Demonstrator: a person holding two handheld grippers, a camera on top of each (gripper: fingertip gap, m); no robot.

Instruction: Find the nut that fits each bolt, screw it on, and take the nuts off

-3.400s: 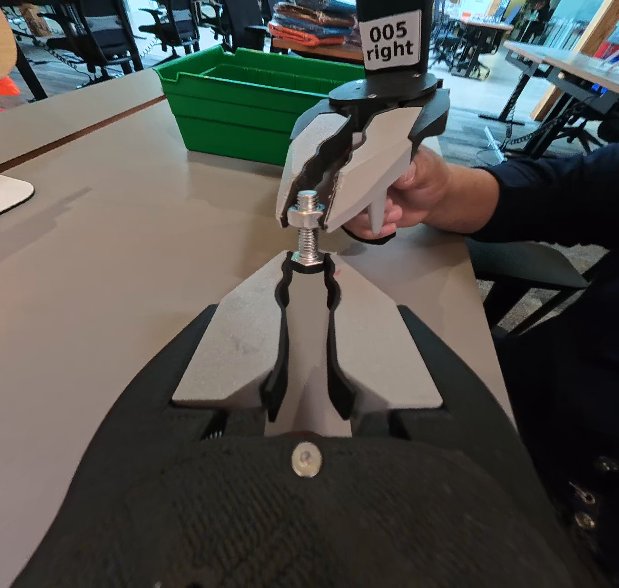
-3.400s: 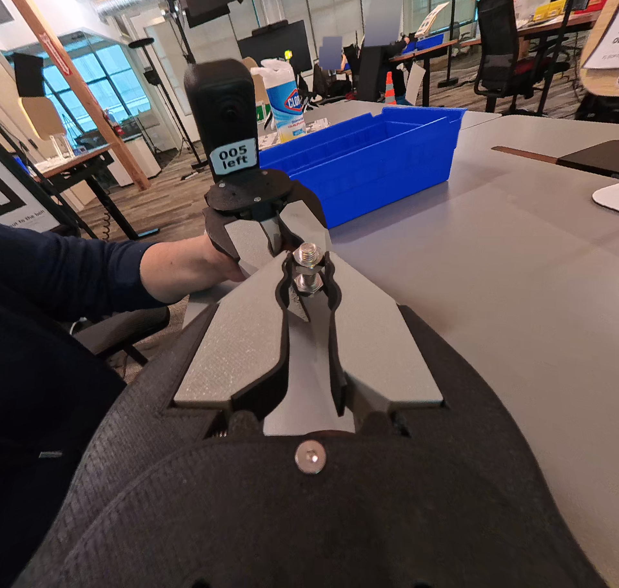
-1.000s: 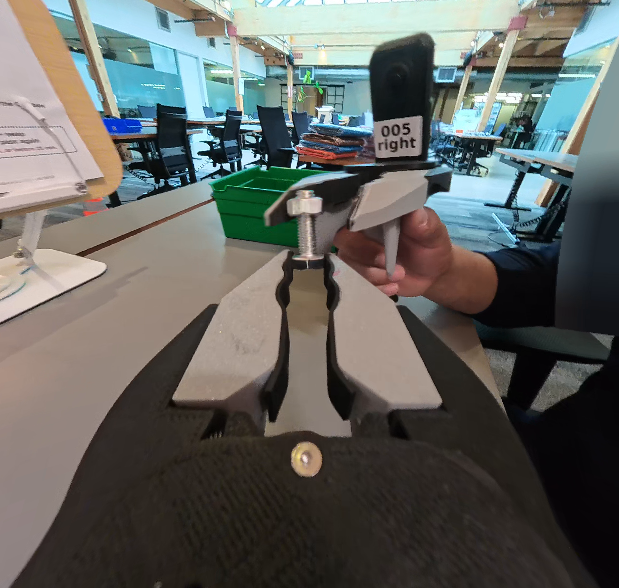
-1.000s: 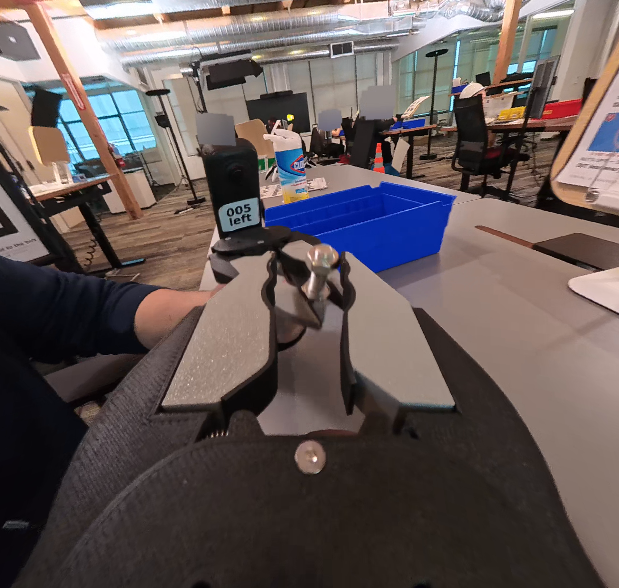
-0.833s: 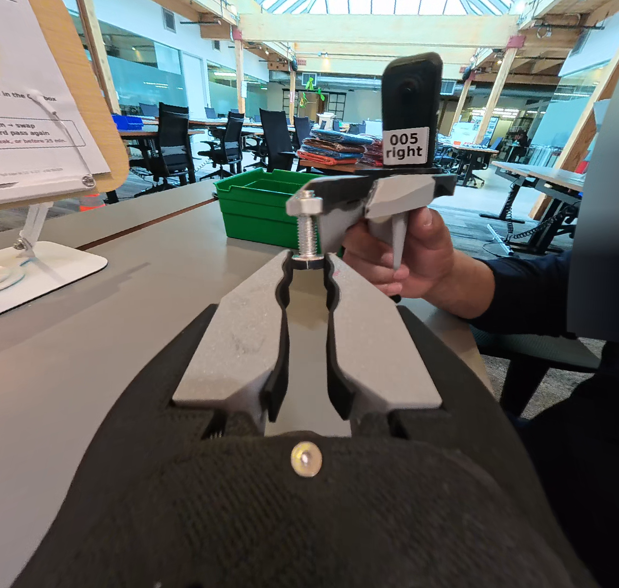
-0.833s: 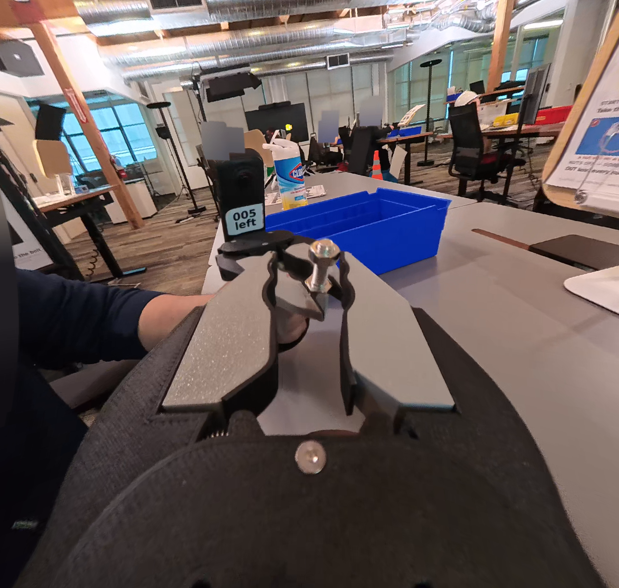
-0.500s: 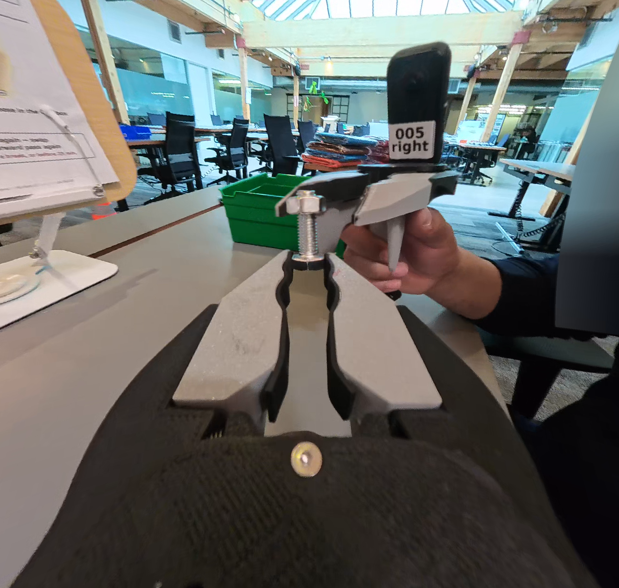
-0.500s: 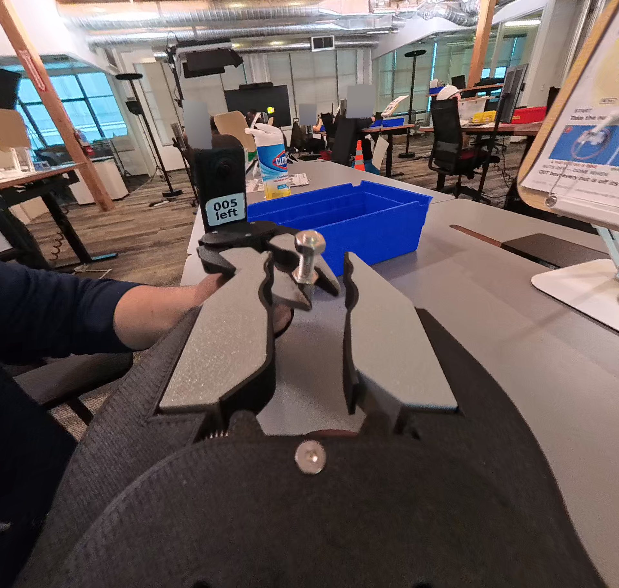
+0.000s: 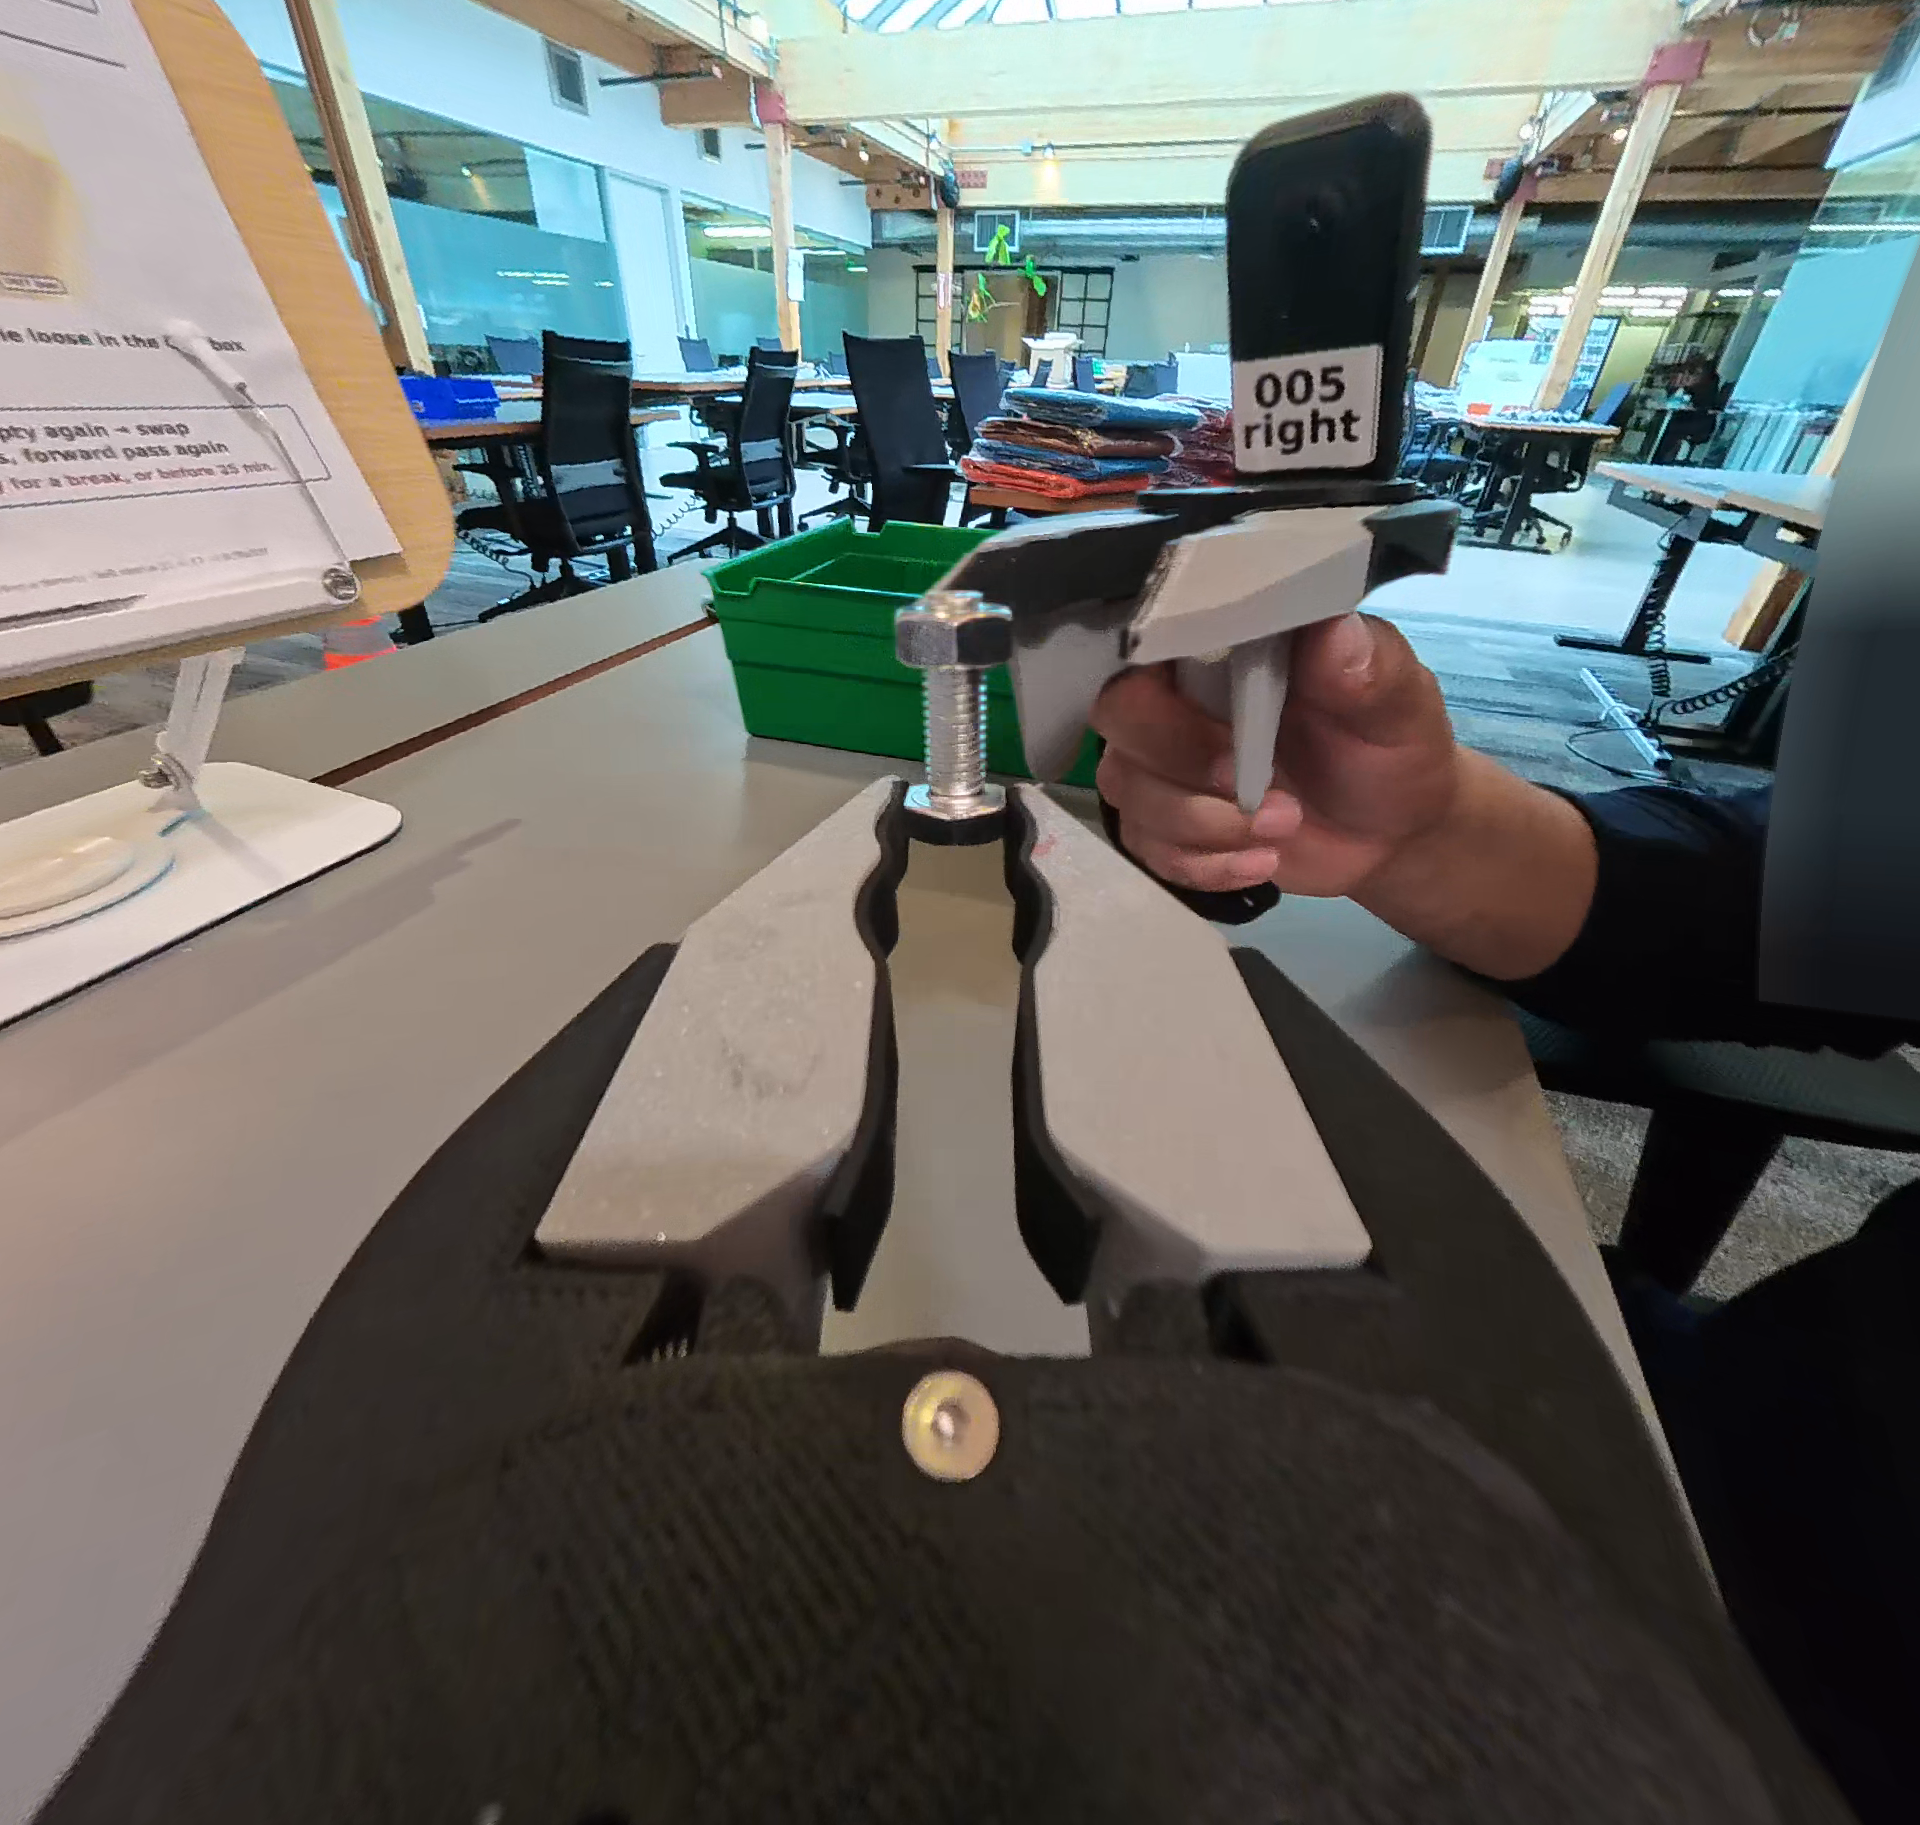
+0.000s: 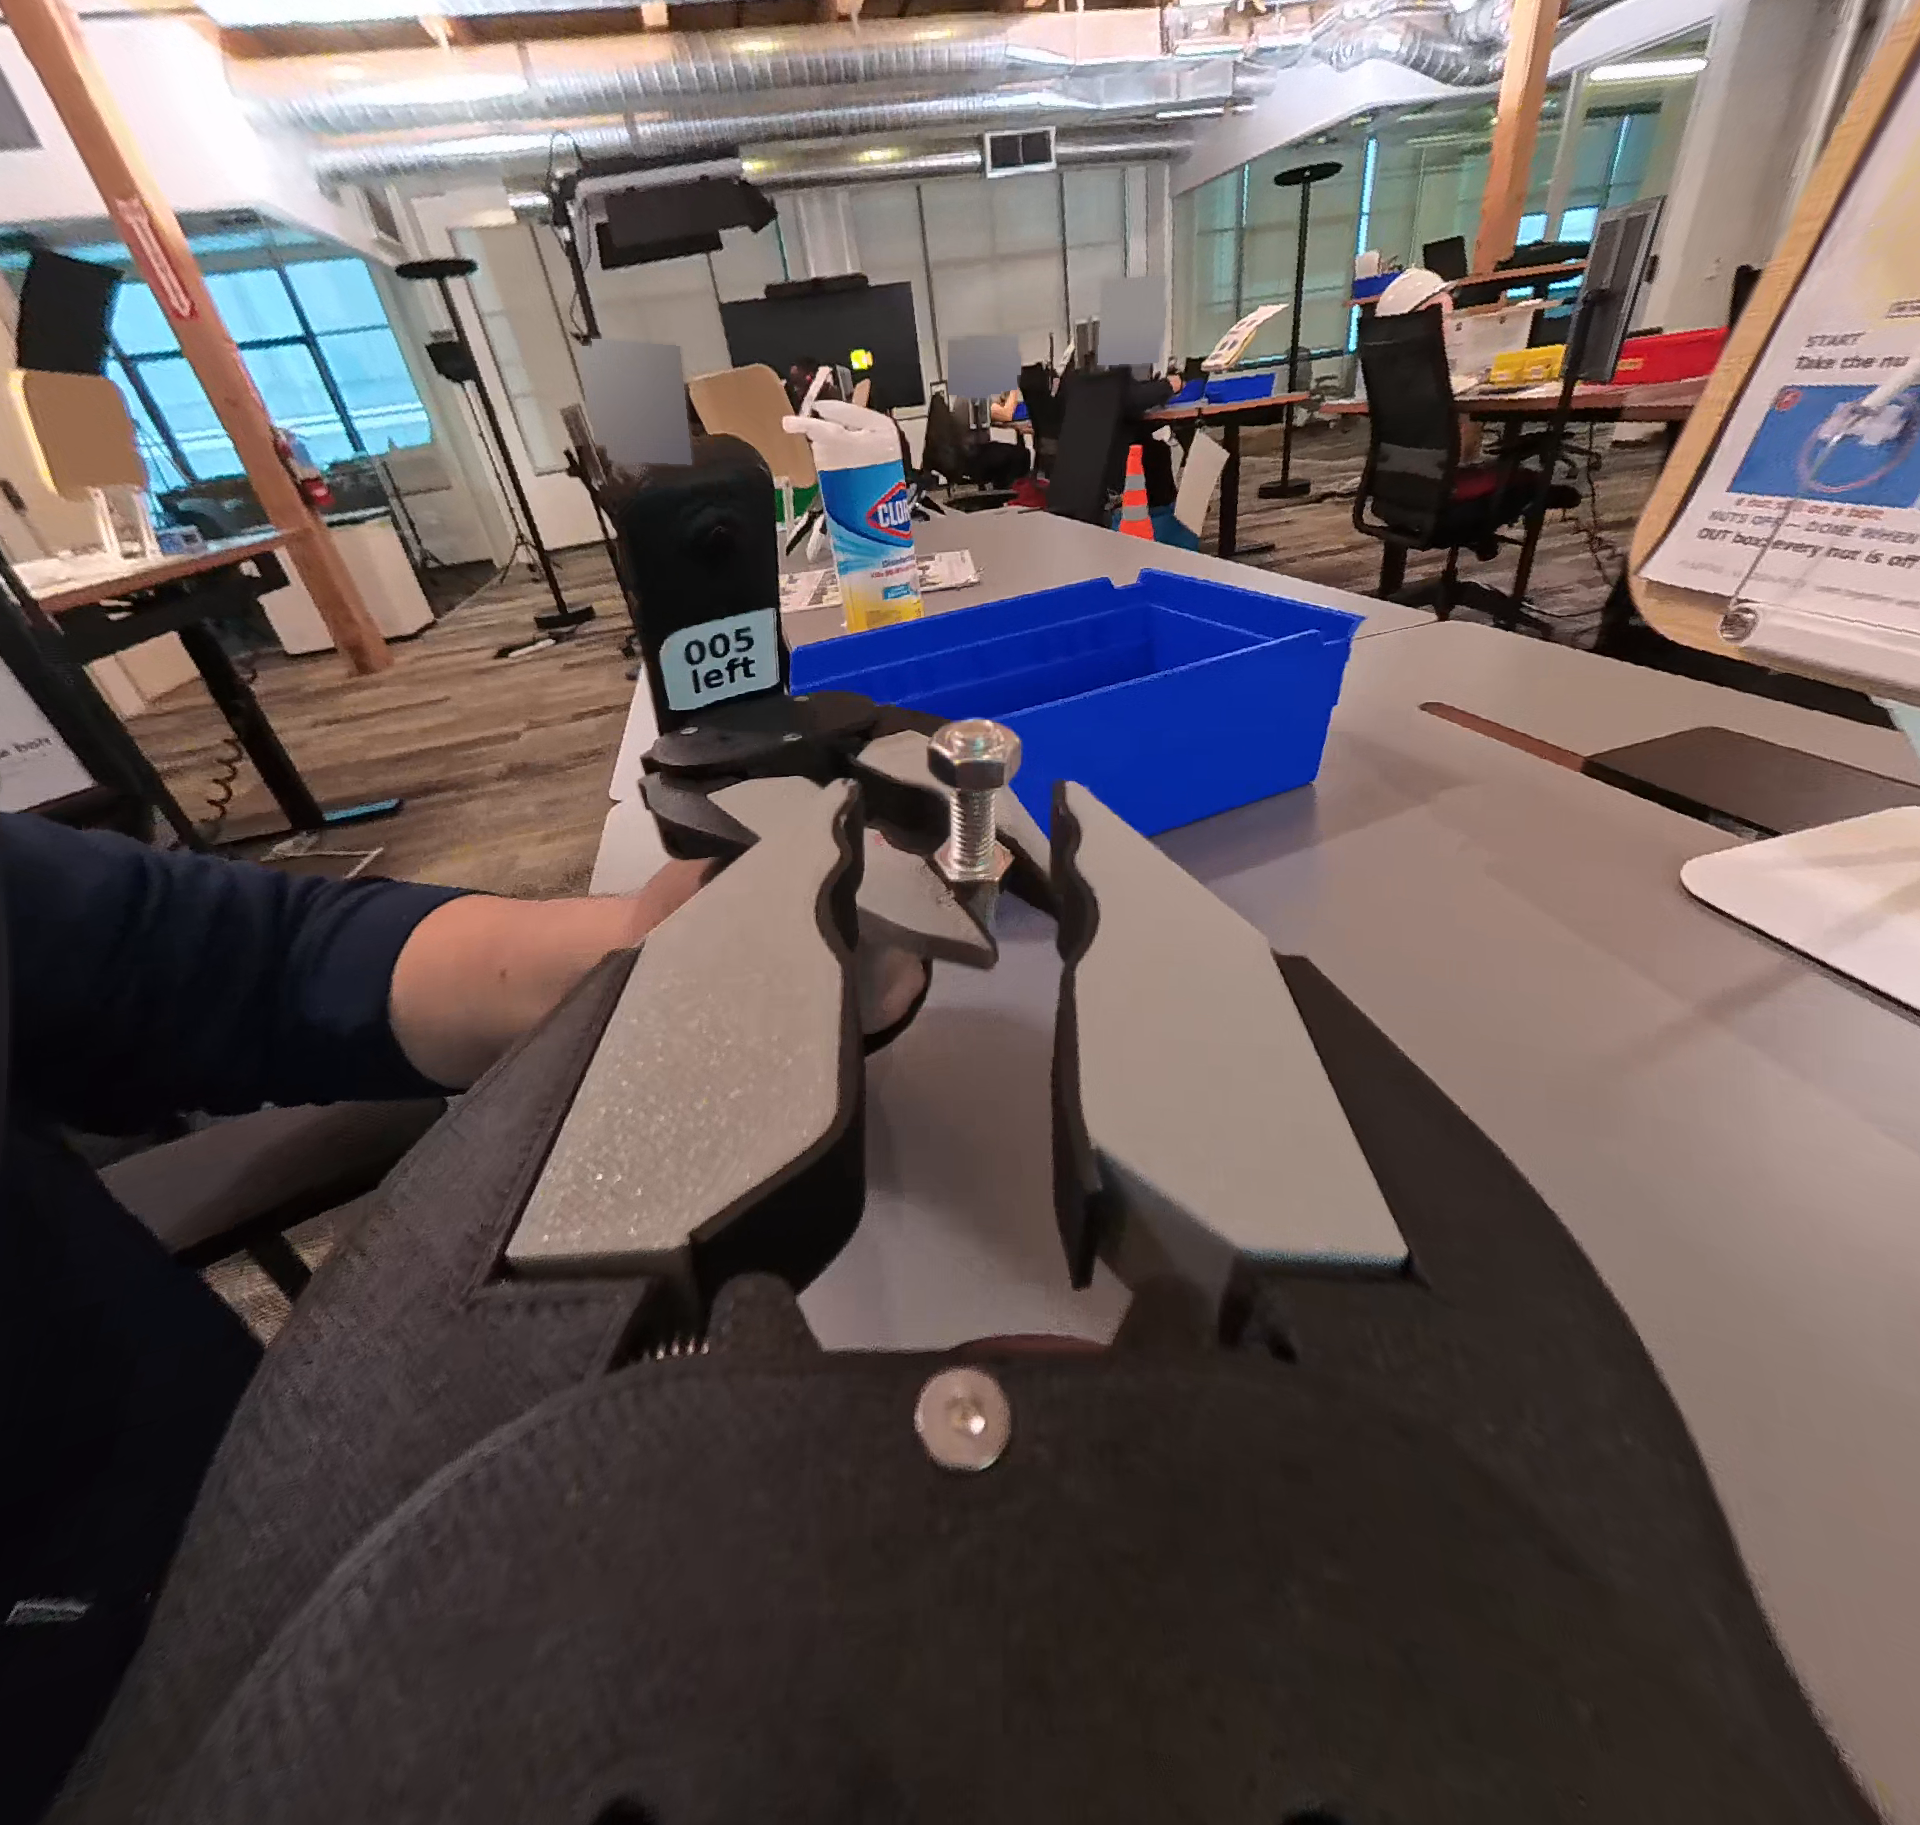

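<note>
My left gripper point(image 9: 953, 819) is shut on the hex head at the lower end of a silver bolt point(image 9: 954, 715) and holds it upright above the grey table point(image 9: 540, 840). A silver nut point(image 9: 953, 634) sits at the very top of the thread. My right gripper point(image 10: 956, 825) is open. Its fingers point(image 10: 1081, 840) stand on either side of the bolt point(image 10: 972, 825) with a gap on each side, and the nut point(image 10: 972, 752) shows just above them. In the left wrist view the right gripper point(image 9: 997, 612) reaches in from the right at nut height.
A green bin point(image 9: 831, 632) stands behind the bolt in the left wrist view, a blue bin point(image 10: 1143, 695) in the right wrist view. A document stand point(image 9: 156, 404) with a white base point(image 9: 208, 840) stands at the left. A wipes canister point(image 10: 868, 539) is farther back. My two grippers' fingertips are within a few centimetres of each other.
The right gripper was shut on the nut partway down the thread. The nut now sits at the top of the thread. The right jaws have opened off it, and both grippers have tilted upward.
</note>
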